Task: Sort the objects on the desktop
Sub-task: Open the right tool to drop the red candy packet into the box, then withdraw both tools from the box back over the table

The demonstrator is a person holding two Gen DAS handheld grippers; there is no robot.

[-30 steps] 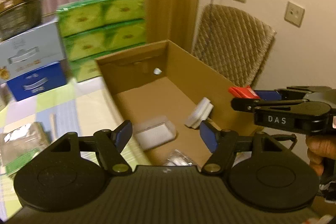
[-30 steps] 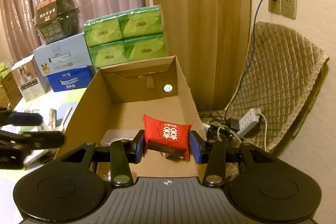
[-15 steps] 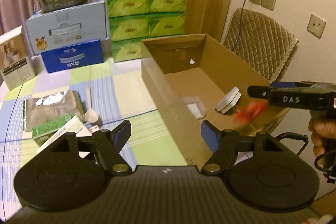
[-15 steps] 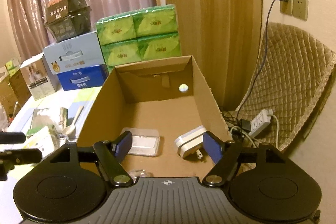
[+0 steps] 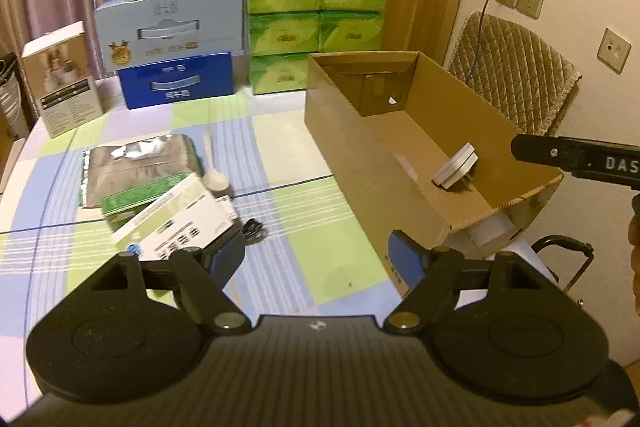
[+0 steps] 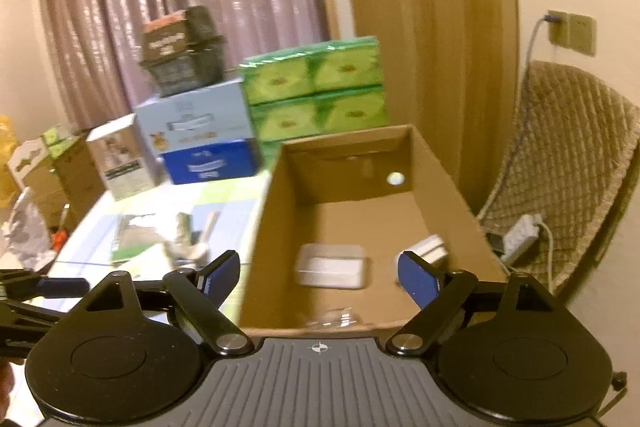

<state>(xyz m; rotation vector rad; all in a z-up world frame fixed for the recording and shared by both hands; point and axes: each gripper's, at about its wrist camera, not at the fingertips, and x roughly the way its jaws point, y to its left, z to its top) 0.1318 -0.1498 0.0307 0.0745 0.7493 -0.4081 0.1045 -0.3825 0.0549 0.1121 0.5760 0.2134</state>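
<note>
- Nearest, the left gripper [image 5: 316, 259] hangs over the checked tablecloth [image 5: 288, 211] with its jaws opening and nothing between them; its blue pads [image 5: 404, 261] are bare.
- The right gripper [image 6: 318, 275] is over the near end of the cardboard box [image 6: 264, 227], jaws also opening wide, empty.
- Judged from this, one drop into the box is done and the step in hand is the reach for the next loose object.
- Just ahead of the left gripper lie white leaflet boxes [image 5: 180, 223], a small black cable [image 5: 252, 227] beside them, then a silver foil packet [image 5: 136, 167] and a white scoop [image 5: 214, 167].
- Inside the box sit a white plug adapter [image 5: 458, 169] and a clear plastic case [image 6: 332, 265], with some clear wrapping near the front wall; the rest of the floor is hidden.
- The next move likely calls for the left gripper to dip toward the leaflet boxes, straddle one edge, and close; the flat boxes overlap, so a clean pinch on just one may be awkward.
- Farthest, stacked green tissue packs [image 5: 316, 11] and blue cartons [image 5: 176, 79] stand at the table's back edge.
</note>
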